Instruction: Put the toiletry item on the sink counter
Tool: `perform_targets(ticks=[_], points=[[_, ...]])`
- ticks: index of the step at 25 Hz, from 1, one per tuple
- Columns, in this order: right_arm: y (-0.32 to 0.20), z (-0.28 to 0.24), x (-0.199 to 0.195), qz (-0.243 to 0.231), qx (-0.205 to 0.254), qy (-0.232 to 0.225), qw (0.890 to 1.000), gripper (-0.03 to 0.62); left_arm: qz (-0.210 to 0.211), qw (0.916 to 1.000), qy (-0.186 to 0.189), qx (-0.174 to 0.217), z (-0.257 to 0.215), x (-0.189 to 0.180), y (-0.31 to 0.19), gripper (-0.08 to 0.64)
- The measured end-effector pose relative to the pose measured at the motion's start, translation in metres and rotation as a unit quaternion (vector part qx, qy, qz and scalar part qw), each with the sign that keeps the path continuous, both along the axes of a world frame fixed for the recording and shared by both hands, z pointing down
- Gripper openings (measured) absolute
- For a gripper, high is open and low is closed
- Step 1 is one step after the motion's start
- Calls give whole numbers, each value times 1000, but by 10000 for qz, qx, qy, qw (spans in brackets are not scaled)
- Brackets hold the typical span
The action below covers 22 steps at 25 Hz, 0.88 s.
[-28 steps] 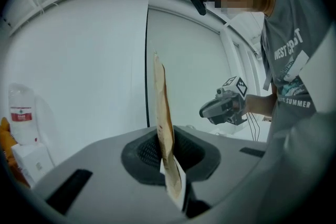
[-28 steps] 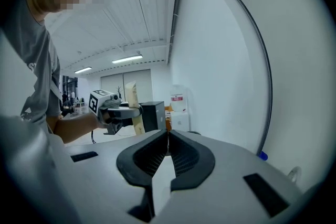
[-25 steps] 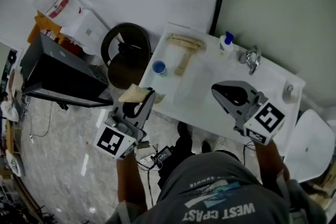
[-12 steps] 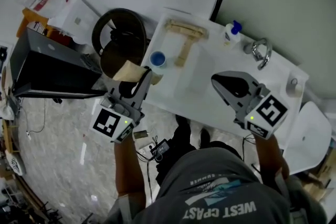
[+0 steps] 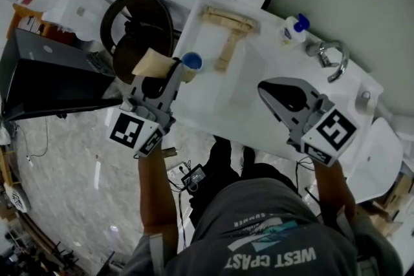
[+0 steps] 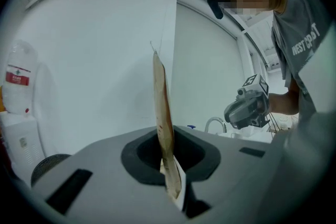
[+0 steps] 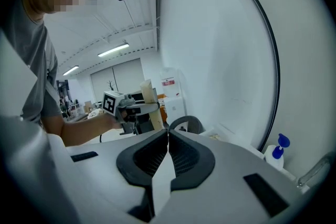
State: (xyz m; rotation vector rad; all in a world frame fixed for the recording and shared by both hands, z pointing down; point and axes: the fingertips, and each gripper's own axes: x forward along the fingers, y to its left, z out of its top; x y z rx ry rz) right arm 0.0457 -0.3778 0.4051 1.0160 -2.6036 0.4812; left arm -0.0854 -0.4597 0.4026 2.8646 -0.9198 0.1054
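Left gripper (image 5: 167, 77) clamps a thin tan packet (image 5: 152, 64) edge-up at the sink tabletop's (image 5: 259, 123) left edge, seemingly ready to set down; right gripper (image 5: 268, 92) hovers pinched shut and empty.

1. A white bottle with a blue cap (image 5: 292, 30) stands at the far edge of the sink counter (image 5: 217, 112), beside a chrome faucet (image 5: 330, 56).
2. A wooden T-shaped tool (image 5: 228, 35) lies near the counter's far left corner.
3. A blue-topped round item (image 5: 191, 61) sits at the left edge.
4. A black round bin (image 5: 137, 32) stands on the floor just off that edge.
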Motion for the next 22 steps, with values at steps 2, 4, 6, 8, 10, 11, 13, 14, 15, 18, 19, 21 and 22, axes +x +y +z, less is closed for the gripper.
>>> perform_targets(ticks=[2,4,6,8,10,11,13,14,15,18,19,21,22], points=[[-5,6,-3,-30,-42,18,10000,32,-24,10000,-15,-87,11,-1,-8,21],[-9,13,-5,-29,-102,23,9999,32,-14,9999,19,-128,22,-1,-16,21],[-12,22,-6,-17,-179,44,9998,32,-13,9998,41,-169,33,-2,-22,21],[-15,31,-8,2,-246,50,9997,32,-25,9997,55,-219,44,-3,-29,21],[-17,38,-9,49,-313,20,9995,32,-38,9996,73,-258,53,-3,-35,22],[-19,42,-10,62,-346,18,9994,32,-40,9996,83,-278,58,-3,-38,21],[-21,49,-12,66,-412,29,9991,32,-44,9994,101,-330,68,-3,-44,23],[-22,52,-12,62,-444,33,9990,32,-49,9993,111,-357,73,-2,-47,22],[-23,54,-13,56,-477,33,9988,32,-57,9992,125,-383,78,-1,-50,23],[-26,61,-13,42,-579,26,9983,32,-96,9987,202,-451,90,1,-58,21],[-27,63,-13,40,-605,34,9982,32,-103,9986,228,-463,92,2,-60,22],[-27,68,-14,42,-647,48,9979,32,-99,9985,262,-473,97,4,-63,23],[-27,71,-15,44,-666,48,9978,32,-90,9985,275,-475,99,5,-64,22]])
